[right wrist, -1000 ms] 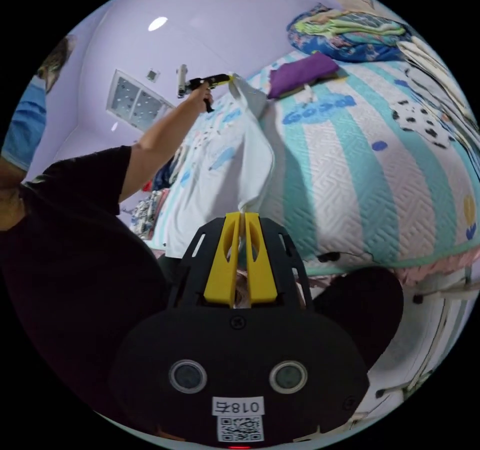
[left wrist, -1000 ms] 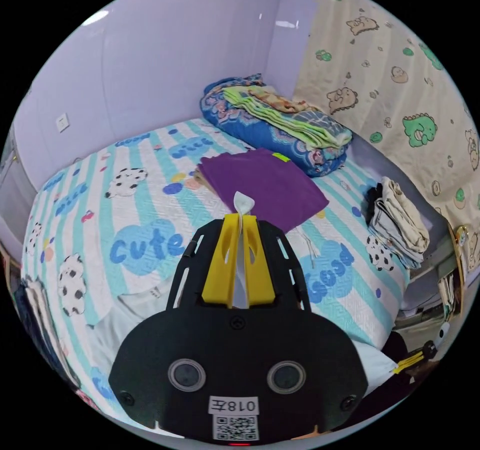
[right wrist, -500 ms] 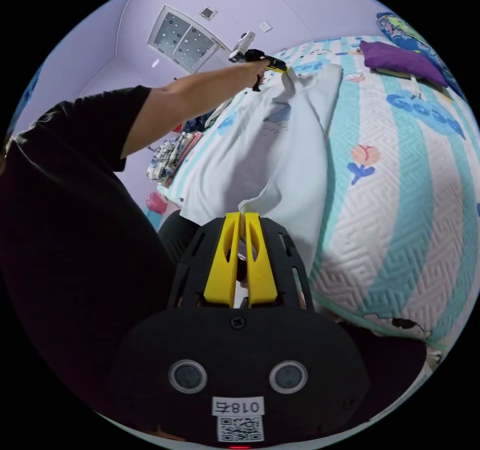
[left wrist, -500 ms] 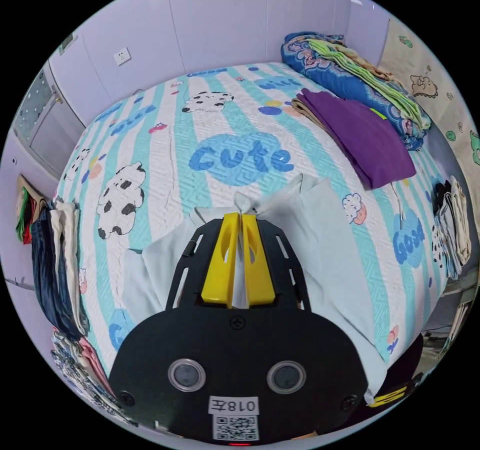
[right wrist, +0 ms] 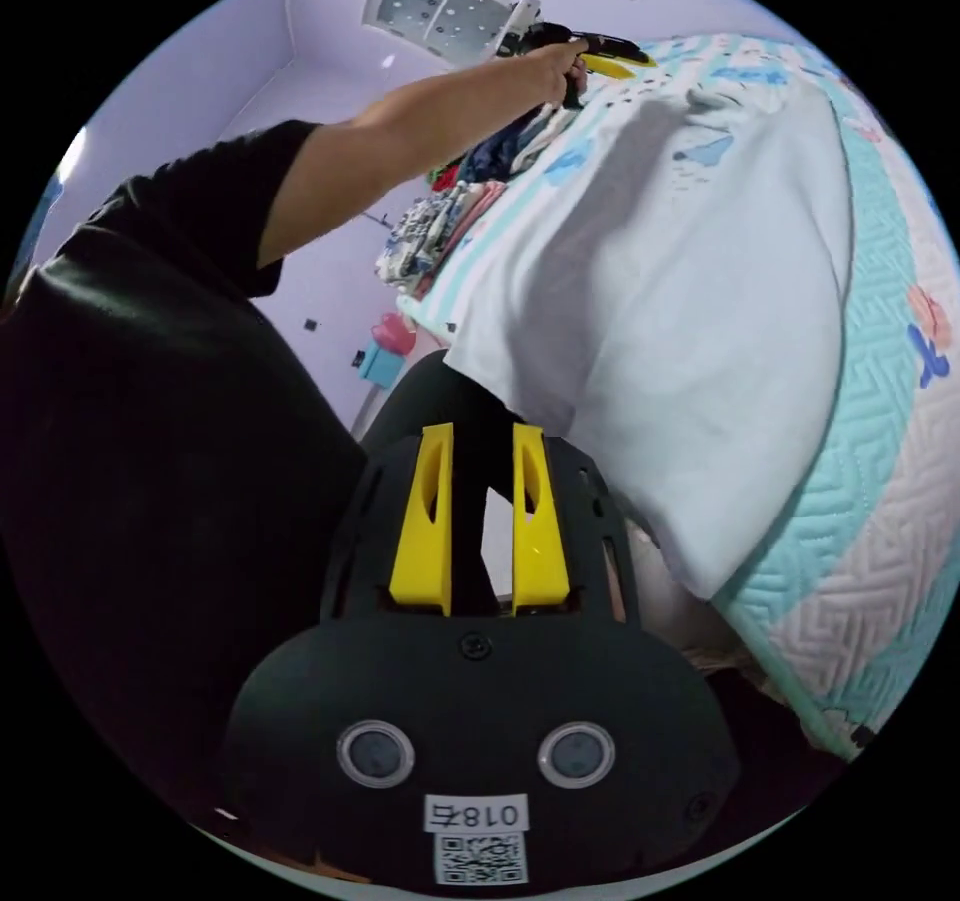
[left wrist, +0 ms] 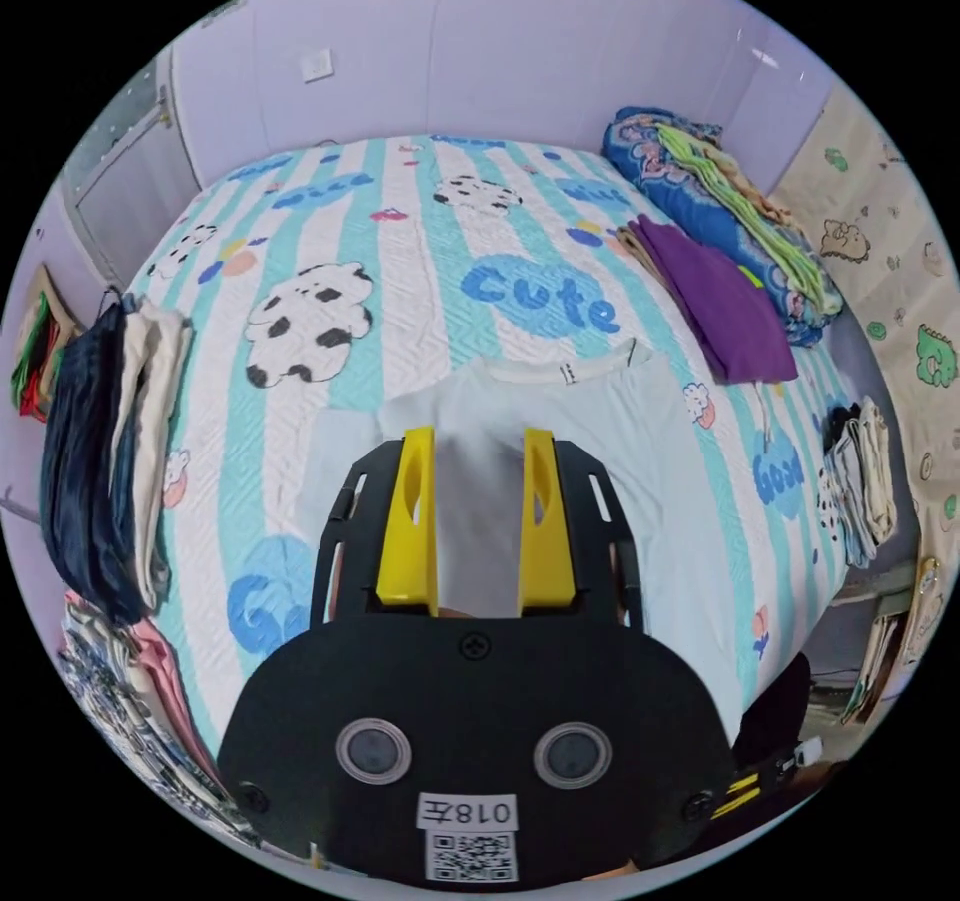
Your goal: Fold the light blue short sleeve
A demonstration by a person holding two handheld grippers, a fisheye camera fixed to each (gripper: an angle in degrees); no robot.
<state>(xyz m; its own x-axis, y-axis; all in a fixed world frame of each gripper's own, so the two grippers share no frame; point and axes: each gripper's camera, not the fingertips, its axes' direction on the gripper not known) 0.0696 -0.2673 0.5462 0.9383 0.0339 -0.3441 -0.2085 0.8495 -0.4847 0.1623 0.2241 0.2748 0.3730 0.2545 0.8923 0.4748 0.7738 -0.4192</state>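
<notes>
Holding both tongs, left (left wrist: 478, 441) and right (right wrist: 478, 436), spread wide and empty, I see the light blue short sleeve (left wrist: 600, 461) flat near the bed's (left wrist: 400, 241) front edge; soft, limp, light—I'd pinch shoulder seams.

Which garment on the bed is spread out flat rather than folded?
The light blue shirt, lying open just beyond the left hand-held gripper. The purple garment and the blankets near the wall are folded.
</notes>
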